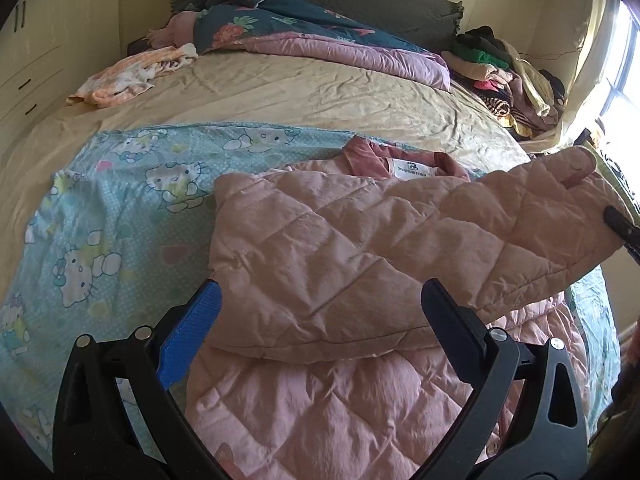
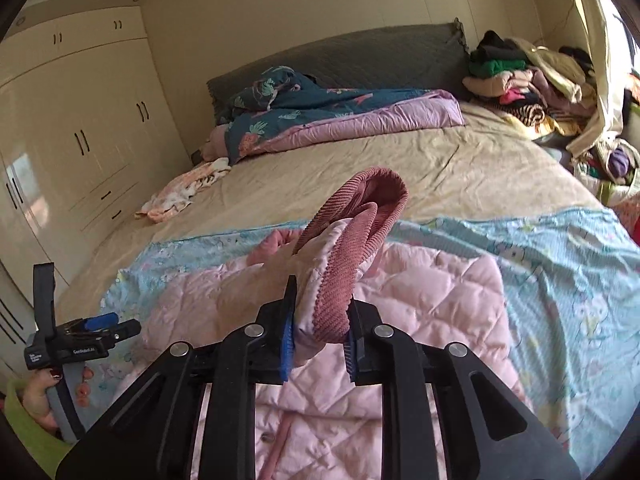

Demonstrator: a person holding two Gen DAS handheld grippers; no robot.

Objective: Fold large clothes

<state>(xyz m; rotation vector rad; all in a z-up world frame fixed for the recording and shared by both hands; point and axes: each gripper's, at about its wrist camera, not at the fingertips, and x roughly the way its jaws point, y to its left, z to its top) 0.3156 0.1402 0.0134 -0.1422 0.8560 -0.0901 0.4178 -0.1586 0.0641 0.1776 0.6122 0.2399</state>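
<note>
A pink quilted jacket point(image 1: 320, 400) lies on a light-blue cartoon-cat sheet point(image 1: 100, 220) spread on the bed, its dusty-pink collar point(image 1: 360, 156) toward the headboard. One sleeve point(image 1: 440, 232) is raised across the body toward the right. My right gripper point(image 2: 322, 328) is shut on that sleeve's corduroy cuff point(image 2: 352, 240), and its black tip point(image 1: 620, 224) shows at the right edge of the left wrist view. My left gripper point(image 1: 320, 312) hovers open over the jacket's left side, its pads apart from the fabric. In the right wrist view the left gripper point(image 2: 100, 328) sits at the far left, held by a hand point(image 2: 40, 396).
A beige bedsheet point(image 1: 280, 92) covers the mattress beyond. A folded purple and teal quilt point(image 1: 320, 40) lies at the headboard, with an orange-white garment point(image 1: 132, 76) to its left. A pile of clothes point(image 1: 512, 76) fills the far right corner. Cream wardrobes point(image 2: 80, 120) stand left.
</note>
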